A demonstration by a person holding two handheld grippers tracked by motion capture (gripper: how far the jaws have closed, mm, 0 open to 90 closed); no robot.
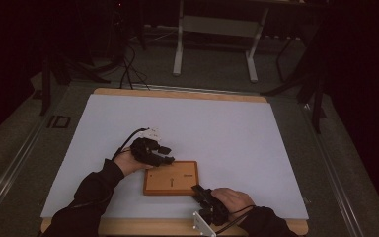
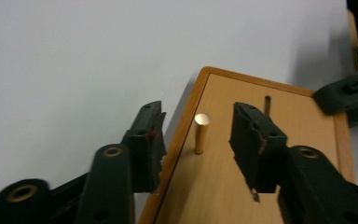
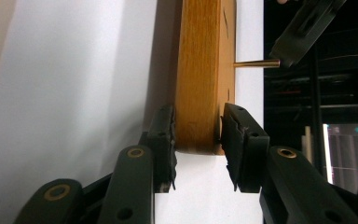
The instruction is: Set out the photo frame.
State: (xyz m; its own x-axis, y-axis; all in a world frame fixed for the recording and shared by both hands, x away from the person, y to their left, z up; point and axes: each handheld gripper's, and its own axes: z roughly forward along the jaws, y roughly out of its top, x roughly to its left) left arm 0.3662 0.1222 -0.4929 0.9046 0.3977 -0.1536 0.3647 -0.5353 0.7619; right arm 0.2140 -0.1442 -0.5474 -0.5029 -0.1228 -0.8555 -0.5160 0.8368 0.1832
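Wooden board (image 1: 170, 177), on white table (image 1: 217, 128): corner clamped by right gripper (image 3: 196, 123). Brass peg (image 2: 201, 133) upright in board, between left gripper (image 2: 196, 133)'s parted jaws, untouched.

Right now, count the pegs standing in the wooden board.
1. A brass peg stands upright near the edge of the wooden board, between the open jaws of the left tool. A dark slot lies further along; others may be hidden.
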